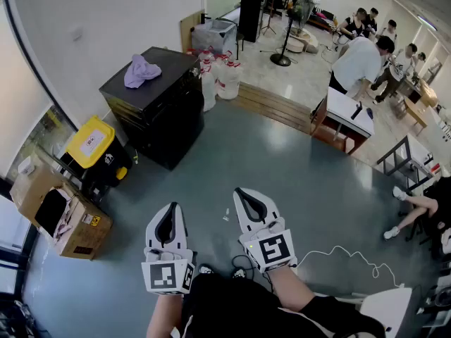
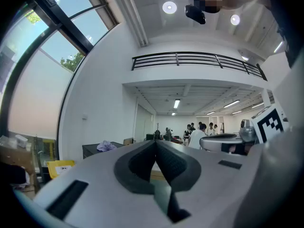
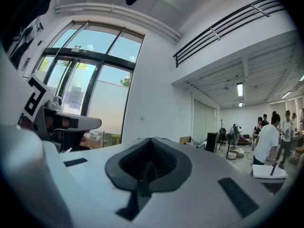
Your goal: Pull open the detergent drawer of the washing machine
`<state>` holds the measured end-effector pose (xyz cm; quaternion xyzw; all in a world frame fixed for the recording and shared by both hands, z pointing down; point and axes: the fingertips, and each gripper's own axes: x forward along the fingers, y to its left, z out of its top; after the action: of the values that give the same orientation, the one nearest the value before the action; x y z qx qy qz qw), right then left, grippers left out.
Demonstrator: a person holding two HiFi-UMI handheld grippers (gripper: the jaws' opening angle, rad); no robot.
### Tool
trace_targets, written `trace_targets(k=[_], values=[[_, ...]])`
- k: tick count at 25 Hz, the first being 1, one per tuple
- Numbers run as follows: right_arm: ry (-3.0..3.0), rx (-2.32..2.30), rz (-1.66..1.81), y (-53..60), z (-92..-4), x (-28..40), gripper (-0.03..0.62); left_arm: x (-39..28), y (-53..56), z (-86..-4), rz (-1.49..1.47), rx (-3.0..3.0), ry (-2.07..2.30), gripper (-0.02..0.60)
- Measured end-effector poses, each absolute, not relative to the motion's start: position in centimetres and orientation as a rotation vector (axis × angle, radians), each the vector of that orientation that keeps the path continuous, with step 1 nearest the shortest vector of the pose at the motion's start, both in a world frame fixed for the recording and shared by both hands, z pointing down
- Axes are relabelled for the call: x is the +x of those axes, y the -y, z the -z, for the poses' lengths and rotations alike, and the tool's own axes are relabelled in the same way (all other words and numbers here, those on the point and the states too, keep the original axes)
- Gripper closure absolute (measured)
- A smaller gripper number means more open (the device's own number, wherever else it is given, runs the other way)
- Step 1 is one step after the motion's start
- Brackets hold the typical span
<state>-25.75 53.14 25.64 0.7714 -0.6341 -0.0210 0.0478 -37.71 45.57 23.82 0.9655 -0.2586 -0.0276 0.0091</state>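
Since your left gripper (image 1: 171, 210) and right gripper (image 1: 245, 194) hang well short of the cabinet (image 1: 162, 111) with jaws together on nothing, and no washer or drawer shows in any view, you may turn blindly and trip on the cable (image 1: 338, 255) far right of it.

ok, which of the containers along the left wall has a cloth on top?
The black cabinet: a purple cloth is bunched on its top. The yellow-lidded bin next to it carries only a label.

Floor (image 1: 296, 167) is seen as smooth, semi-glossy. Box (image 1: 63, 217) is made of brown cardboard, rag (image 1: 141, 70) of crumpled cloth, yellow lid (image 1: 90, 141) of smooth plastic.
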Motion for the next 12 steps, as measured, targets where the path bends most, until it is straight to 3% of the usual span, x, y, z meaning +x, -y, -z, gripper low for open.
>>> trace_targets(k=[12], values=[[1.925,2.368,0.042,-48.5,-27.5,-29.1,0.586,-40.0,-41.3,-26.9,0.025,3.017,0.715,0.558]])
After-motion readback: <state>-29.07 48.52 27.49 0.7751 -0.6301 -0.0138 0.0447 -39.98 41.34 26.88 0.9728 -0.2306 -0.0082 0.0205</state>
